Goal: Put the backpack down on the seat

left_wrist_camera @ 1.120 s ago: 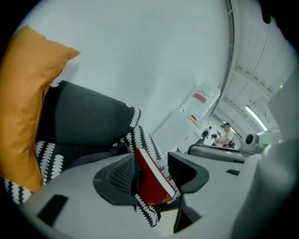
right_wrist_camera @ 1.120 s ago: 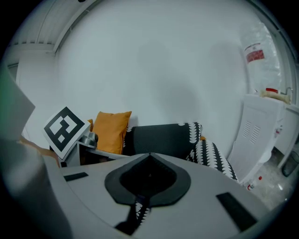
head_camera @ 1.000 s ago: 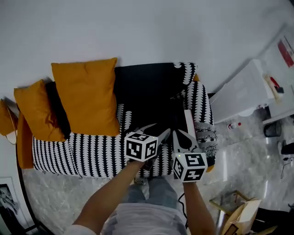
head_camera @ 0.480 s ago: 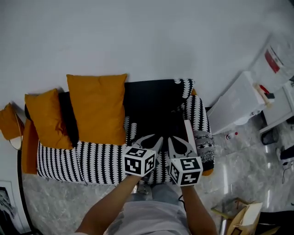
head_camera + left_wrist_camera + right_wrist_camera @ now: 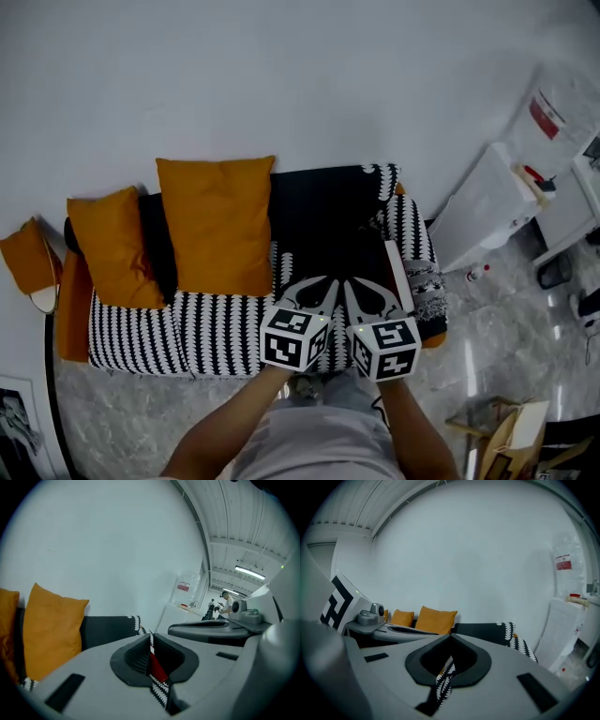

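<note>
Already down, by the look of it: the black backpack (image 5: 339, 251) lies at the right end of the seat (image 5: 216, 323), close against the patterned armrest (image 5: 412, 239) and hard to tell apart from the dark backrest (image 5: 319, 192) behind it. Both grippers hang over the seat's front edge, clear of the backpack. The left gripper (image 5: 150, 644) has just been closing and its jaws meet with nothing between them; only a slit of pattern and something red shows through. The right gripper (image 5: 450, 641) is likewise clenched on nothing.

The risk lies with the backpack itself. If it stands leaning rather than lying flat, which the head view does not settle, the soft upholstery could let it slump forward over the edge to the floor (image 5: 487, 347). A jaw coming back in for a correction could also nudge it off balance. The orange cushions (image 5: 220, 225), well to the left, look out of harm's way.
</note>
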{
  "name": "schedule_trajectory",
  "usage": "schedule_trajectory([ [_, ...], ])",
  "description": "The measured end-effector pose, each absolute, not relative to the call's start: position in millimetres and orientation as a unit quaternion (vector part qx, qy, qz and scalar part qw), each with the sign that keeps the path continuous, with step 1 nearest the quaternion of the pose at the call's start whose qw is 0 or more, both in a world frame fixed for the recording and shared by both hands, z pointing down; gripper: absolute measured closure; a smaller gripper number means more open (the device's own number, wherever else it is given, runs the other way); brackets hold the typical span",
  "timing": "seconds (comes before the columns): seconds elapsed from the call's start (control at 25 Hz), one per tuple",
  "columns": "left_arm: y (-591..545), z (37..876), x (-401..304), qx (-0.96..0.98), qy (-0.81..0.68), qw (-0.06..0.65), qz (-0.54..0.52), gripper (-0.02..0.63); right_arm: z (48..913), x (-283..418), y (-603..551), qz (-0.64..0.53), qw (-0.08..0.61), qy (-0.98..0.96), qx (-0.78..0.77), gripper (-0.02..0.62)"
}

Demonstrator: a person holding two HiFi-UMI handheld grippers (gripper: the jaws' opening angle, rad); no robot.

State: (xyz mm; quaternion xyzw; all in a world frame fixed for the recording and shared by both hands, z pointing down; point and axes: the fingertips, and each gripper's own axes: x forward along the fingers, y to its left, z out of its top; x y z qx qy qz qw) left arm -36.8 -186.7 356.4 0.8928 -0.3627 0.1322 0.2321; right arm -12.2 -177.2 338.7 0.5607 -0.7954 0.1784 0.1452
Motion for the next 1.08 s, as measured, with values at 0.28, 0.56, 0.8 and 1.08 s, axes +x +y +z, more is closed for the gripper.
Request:
schedule_trajectory([
  [0.28,-174,347,-46,0.894,-0.363,0.233,0.119,0.6,335,-23,-159,0.175,0.14,-0.797,0.561,0.594],
  [0.56,-170,347,-50,0.894,-0.364,0.235,0.117,0.601,334,-24,-156,0.168,0.143,-0.795,0.566,0.594],
  [0.8,-168,347,-49,0.895,-0.362,0.231,0.119,0.601,336,-21,-154,0.17,0.142,-0.792,0.568,0.593],
  [1.08,-166,350,-54,0.893,-0.364,0.236,0.124,0.601,334,-21,-152,0.164,0.144,-0.789,0.574,0.594],
])
